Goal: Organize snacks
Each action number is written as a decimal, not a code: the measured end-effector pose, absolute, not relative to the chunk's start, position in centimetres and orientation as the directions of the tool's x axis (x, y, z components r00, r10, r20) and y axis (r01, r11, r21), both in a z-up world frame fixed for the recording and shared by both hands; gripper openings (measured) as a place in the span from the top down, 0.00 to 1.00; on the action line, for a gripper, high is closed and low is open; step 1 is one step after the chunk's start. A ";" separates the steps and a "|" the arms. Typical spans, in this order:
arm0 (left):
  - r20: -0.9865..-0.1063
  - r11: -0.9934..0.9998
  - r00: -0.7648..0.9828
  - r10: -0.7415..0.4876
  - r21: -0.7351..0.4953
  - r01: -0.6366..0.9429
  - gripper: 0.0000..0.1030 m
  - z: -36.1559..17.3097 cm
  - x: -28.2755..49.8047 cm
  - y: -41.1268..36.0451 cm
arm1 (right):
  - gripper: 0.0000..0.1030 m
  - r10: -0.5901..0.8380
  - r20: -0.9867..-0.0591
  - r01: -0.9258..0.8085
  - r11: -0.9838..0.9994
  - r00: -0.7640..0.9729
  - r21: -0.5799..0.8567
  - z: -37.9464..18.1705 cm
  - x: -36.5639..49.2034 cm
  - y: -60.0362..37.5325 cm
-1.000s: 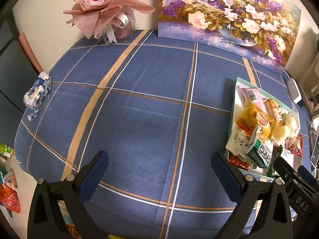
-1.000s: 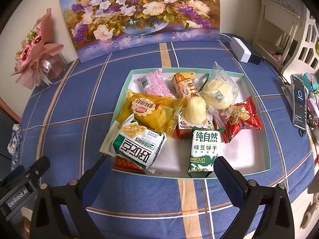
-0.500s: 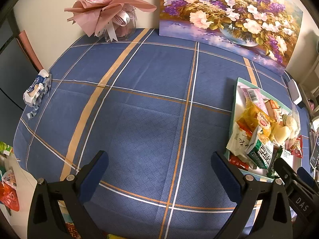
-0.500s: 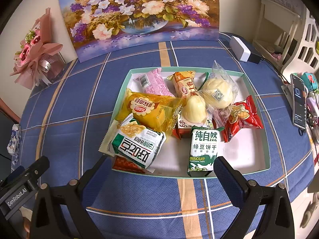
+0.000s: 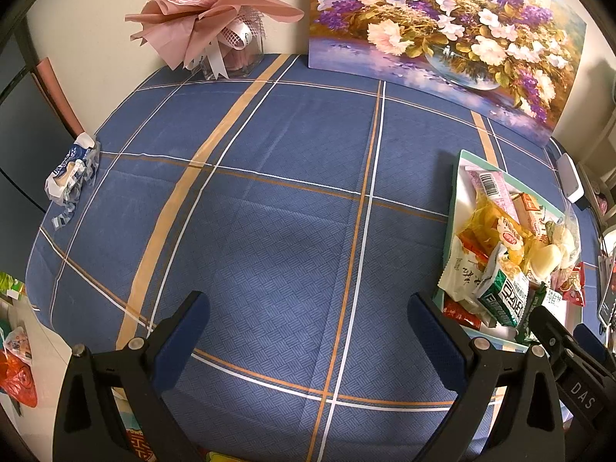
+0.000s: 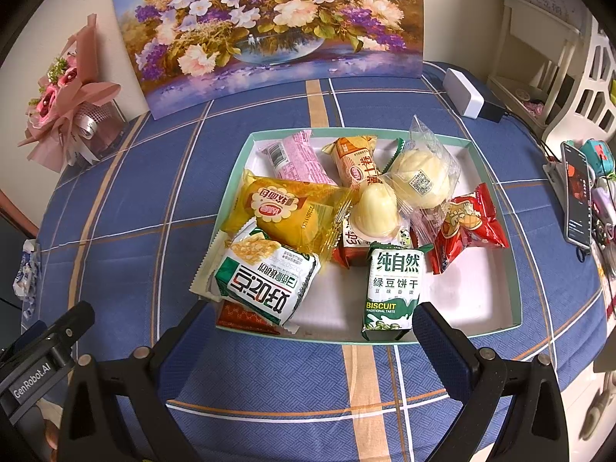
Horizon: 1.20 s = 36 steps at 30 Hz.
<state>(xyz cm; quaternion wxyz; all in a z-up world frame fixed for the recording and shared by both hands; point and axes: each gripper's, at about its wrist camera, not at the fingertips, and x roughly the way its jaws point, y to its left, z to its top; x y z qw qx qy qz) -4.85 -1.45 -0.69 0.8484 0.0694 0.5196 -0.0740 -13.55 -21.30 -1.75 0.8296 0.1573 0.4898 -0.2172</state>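
Snacks (image 6: pixel 327 223) heaped in the tray (image 6: pixel 500 323), just ahead of the right gripper (image 6: pixel 308 321); fingers spread, holding nothing. Left gripper (image 5: pixel 308 313) likewise agape over bare counter (image 5: pixel 269 192) (tray beyond its right finger). Fits sorting pending or finished.

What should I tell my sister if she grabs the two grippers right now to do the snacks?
Left gripper: open, holding nothing, over bare blue tablecloth.
Right gripper: open, holding nothing, at the near edge of the tray.
Snacks: all piled in the tray, overlapping, among them the green biscuit pack, yellow bread pack, pink wrapper, red packet and jelly cup.
Done or left: the pile could be snacks waiting to be sorted out, or snacks already gathered in. Nothing lies loose on the cloth near the tray.
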 end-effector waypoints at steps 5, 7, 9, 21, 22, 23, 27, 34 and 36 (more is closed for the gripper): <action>-0.893 0.980 0.448 -0.054 0.039 0.195 0.01 -0.7 -4.8 -1.4 | 0.00 -0.206 -0.881 0.515 0.856 0.425 0.048 -1.8 -13.5 -21.3; -0.892 0.981 0.448 -0.053 0.038 0.192 0.01 -0.7 -4.8 -1.3 | 0.00 -0.206 -0.881 0.515 0.856 0.426 0.048 -1.7 -13.5 -21.3; -0.892 0.981 0.449 -0.054 0.036 0.190 0.01 -0.7 -4.8 -1.2 | 0.00 -0.206 -0.881 0.515 0.856 0.425 0.048 -1.7 -13.4 -21.3; -0.892 0.981 0.449 -0.055 0.036 0.192 0.01 -0.6 -4.7 -1.1 | 0.00 -0.207 -0.883 0.514 0.857 0.422 0.046 -1.9 -13.5 -21.1; -0.892 0.981 0.449 -0.055 0.036 0.193 0.01 -0.6 -4.7 -1.1 | 0.00 -0.206 -0.883 0.514 0.857 0.422 0.045 -2.0 -13.6 -21.1; -0.892 0.981 0.449 -0.055 0.036 0.193 0.01 -0.6 -4.7 -1.1 | 0.00 -0.206 -0.883 0.513 0.857 0.421 0.045 -2.0 -13.6 -21.2; -0.892 0.981 0.449 -0.055 0.037 0.192 0.01 -0.6 -4.7 -1.1 | 0.00 -0.206 -0.884 0.513 0.857 0.420 0.044 -2.0 -13.5 -21.1; -0.891 0.980 0.452 -0.050 0.044 0.195 0.01 -0.4 -4.6 -1.1 | 0.00 -0.205 -0.885 0.512 0.858 0.418 0.042 -1.9 -13.3 -21.1; -0.890 0.980 0.454 -0.049 0.045 0.194 0.01 -0.3 -4.7 -1.1 | 0.00 -0.205 -0.885 0.511 0.859 0.417 0.042 -2.0 -13.3 -21.1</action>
